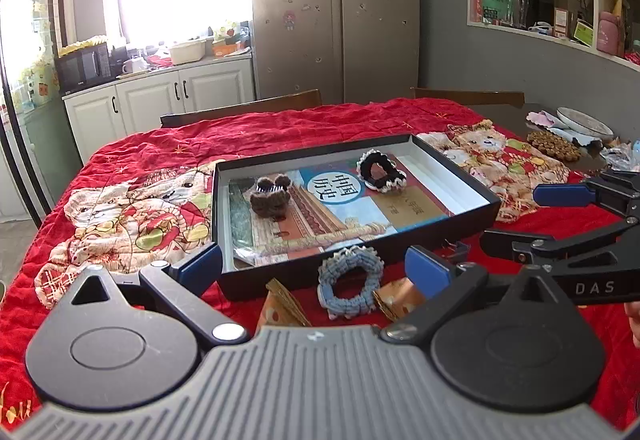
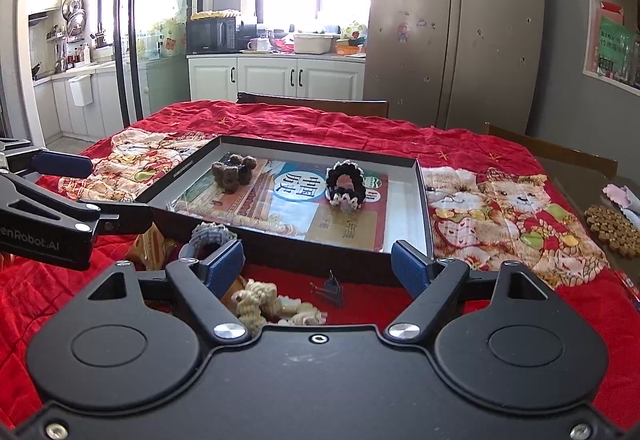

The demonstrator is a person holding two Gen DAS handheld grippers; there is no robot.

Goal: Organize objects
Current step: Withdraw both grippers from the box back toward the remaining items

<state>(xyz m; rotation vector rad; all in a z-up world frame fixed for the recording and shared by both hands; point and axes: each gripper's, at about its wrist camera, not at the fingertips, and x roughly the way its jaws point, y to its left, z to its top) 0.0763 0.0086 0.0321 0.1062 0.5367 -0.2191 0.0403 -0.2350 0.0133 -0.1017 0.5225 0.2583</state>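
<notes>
Brown [image 1: 269,200] and black scrunchies [image 1: 380,171] in box [image 1: 452,176], blue scrunchie [image 1: 351,282] apparently outside

Cream crocheted item [image 2: 264,304] at six o'clock half-hidden behind right gripper body; small dark clip [image 2: 331,287] too small to identify.

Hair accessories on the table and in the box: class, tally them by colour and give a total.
Brown: 1, in the box
Black and white: 1, in the box
Blue-grey: 1, in front of the box
Cream: 1, in front of the box
Total: 4

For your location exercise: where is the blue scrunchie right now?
In the left wrist view, the blue scrunchie lies on the red tablecloth, just outside the black box's near wall, between the open left tongs.
</notes>
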